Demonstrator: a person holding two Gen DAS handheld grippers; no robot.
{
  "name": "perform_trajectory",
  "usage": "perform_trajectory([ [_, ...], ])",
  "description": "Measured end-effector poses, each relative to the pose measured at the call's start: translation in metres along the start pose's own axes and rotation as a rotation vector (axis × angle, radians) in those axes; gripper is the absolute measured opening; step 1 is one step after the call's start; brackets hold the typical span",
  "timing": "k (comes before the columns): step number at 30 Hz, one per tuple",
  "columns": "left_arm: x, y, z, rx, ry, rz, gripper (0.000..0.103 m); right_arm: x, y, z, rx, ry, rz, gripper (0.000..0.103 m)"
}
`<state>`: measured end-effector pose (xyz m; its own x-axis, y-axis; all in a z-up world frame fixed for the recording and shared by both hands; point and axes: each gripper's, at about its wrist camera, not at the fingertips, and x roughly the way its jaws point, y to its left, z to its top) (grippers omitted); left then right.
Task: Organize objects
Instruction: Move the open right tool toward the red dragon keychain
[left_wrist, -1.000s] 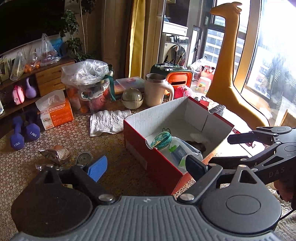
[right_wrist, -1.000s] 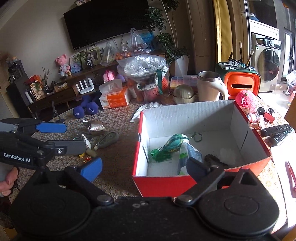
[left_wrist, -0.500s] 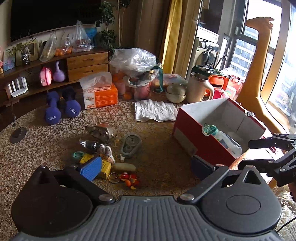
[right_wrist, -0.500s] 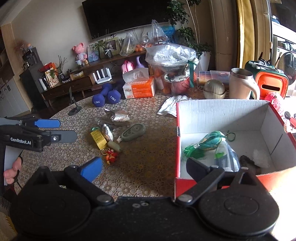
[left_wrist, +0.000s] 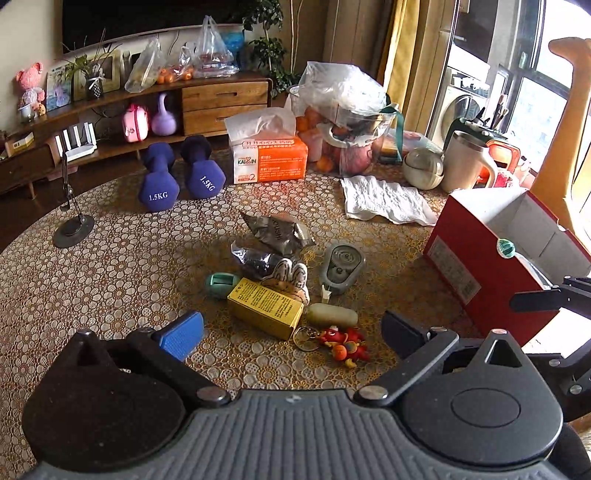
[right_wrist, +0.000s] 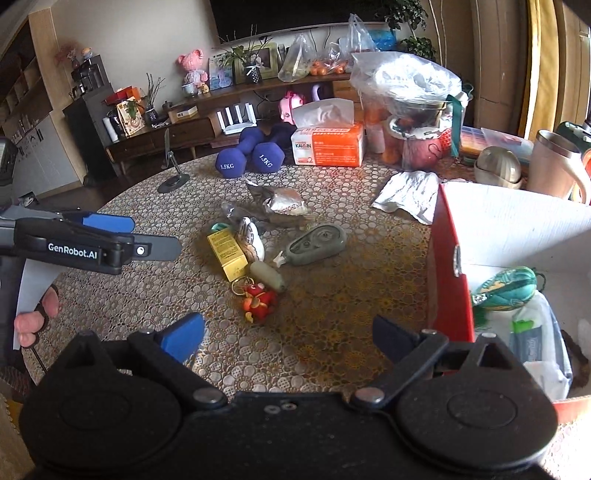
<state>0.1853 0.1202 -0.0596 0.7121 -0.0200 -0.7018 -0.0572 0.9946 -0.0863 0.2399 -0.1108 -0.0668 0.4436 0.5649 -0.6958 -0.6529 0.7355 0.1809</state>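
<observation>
A cluster of small items lies mid-table: a yellow box (left_wrist: 265, 307), a red keychain toy (left_wrist: 341, 345), a pale oblong piece (left_wrist: 332, 315), a grey tape dispenser (left_wrist: 341, 266), a striped plush (left_wrist: 291, 275), foil packets (left_wrist: 279, 230) and a teal item (left_wrist: 221, 284). A red cardboard box (left_wrist: 491, 273) stands at the right, holding a green pouch (right_wrist: 508, 282) and a wipes pack (right_wrist: 535, 347). My left gripper (left_wrist: 291, 332) is open and empty just before the cluster. My right gripper (right_wrist: 288, 332) is open and empty near the box's left wall (right_wrist: 448, 273).
Two purple dumbbells (left_wrist: 181, 177), an orange tissue box (left_wrist: 269, 158), a bagged fruit bowl (left_wrist: 343, 122), a white cloth (left_wrist: 384, 199), a round jar (left_wrist: 423, 168) and a mug (left_wrist: 467, 162) line the far side. A phone stand (left_wrist: 72, 225) is at the far left.
Both grippers have swung left, away from the red box and toward the cluster of small items. Both stay open and empty.
</observation>
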Motion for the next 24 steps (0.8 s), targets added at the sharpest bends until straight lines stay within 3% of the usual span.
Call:
perform_trajectory([
  [13,0.058,0.010,-0.003,-0.036,0.060,0.032,0.103,0.067,0.015,0.004,-0.077,0.067,0.024,0.093],
  [24,0.097,0.017,-0.001,-0.083,0.097,0.083,0.103,0.104,0.019,0.002,-0.084,0.103,0.031,0.082],
])
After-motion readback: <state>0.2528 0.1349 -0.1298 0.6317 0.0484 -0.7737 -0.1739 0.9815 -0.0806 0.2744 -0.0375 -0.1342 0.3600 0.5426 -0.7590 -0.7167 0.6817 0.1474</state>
